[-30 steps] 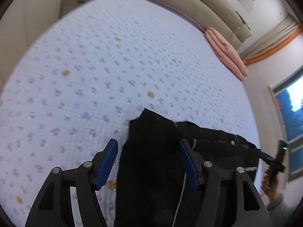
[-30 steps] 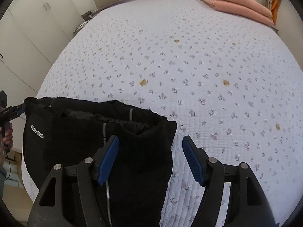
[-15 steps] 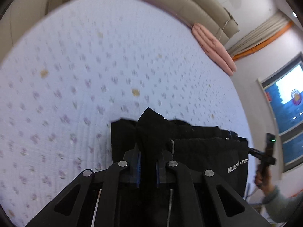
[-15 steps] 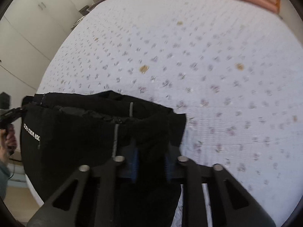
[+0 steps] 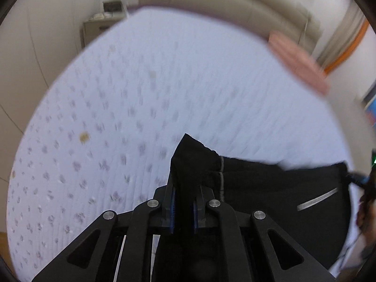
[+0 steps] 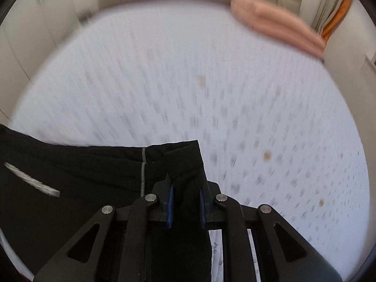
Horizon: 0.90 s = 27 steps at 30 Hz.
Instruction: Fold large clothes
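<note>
Both grippers had gone from open above the garment's edge, a second earlier, to clamped on it, and both views were now motion-blurred, consistent with a lift under way. Left gripper (image 5: 183,208): jaws together on a bunched corner of the black garment (image 5: 270,188), cloth standing up between the blue pads (image 5: 173,208). Right gripper (image 6: 185,208): jaws likewise closed on the opposite corner of the same edge, with the fabric running off to its left. Between the two grips the edge spanned fairly taut; the rest of the garment hung below at the near side of the bed (image 5: 164,82), and how much rested on the quilt could not be told. Pink bedding (image 6: 277,30) lay well apart, at the headboard. Judgement: grasp phase done, with both corners secured. Next step would probably be carrying the edge out over the bed to spread or fold. Risk: thick bunches slipping from the pads.
</note>
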Tool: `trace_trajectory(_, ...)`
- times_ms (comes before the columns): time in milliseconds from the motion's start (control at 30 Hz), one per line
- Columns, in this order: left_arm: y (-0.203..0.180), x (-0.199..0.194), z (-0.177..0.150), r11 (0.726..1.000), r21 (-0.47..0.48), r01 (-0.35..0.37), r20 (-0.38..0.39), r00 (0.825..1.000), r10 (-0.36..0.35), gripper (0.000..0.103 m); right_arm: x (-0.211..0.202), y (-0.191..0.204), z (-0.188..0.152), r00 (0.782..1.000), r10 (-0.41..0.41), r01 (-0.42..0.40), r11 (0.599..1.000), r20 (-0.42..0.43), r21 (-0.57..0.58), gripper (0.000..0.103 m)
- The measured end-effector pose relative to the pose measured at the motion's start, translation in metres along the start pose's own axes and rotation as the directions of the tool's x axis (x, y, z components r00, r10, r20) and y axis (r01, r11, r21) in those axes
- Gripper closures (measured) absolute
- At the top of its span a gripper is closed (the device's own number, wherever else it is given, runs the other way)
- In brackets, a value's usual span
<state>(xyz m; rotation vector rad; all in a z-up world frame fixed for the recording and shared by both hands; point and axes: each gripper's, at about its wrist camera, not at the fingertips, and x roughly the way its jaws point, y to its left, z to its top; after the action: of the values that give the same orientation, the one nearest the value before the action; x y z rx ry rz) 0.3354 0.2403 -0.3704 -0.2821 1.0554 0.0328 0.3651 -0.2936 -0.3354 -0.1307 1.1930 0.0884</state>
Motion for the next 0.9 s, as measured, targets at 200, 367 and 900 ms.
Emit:
trace_trajectory(200, 0.010, 0.050, -0.020, 0.998, -0.058, -0.001, -0.088, 0.996, -0.004, 0.086, 0.048, 0.015, -0.019, 0.994, -0.065, 0.064, 0.998, -0.089, -0.008, 0.078)
trace_trajectory(367, 0.036, 0.016, -0.006, 0.989, -0.146, -0.014, 0.000, 1.000, 0.014, 0.048, 0.040, 0.005, -0.014, 0.994, -0.037, 0.038, 0.999, -0.105, 0.008, 0.070)
trace_trajectory(900, -0.071, -0.117, -0.090, 0.974, -0.028, 0.223, 0.104, 0.970, -0.219, 0.046, -0.148, 0.084, -0.096, 0.946, 0.320, -0.320, 0.947, 0.056, -0.007, 0.048)
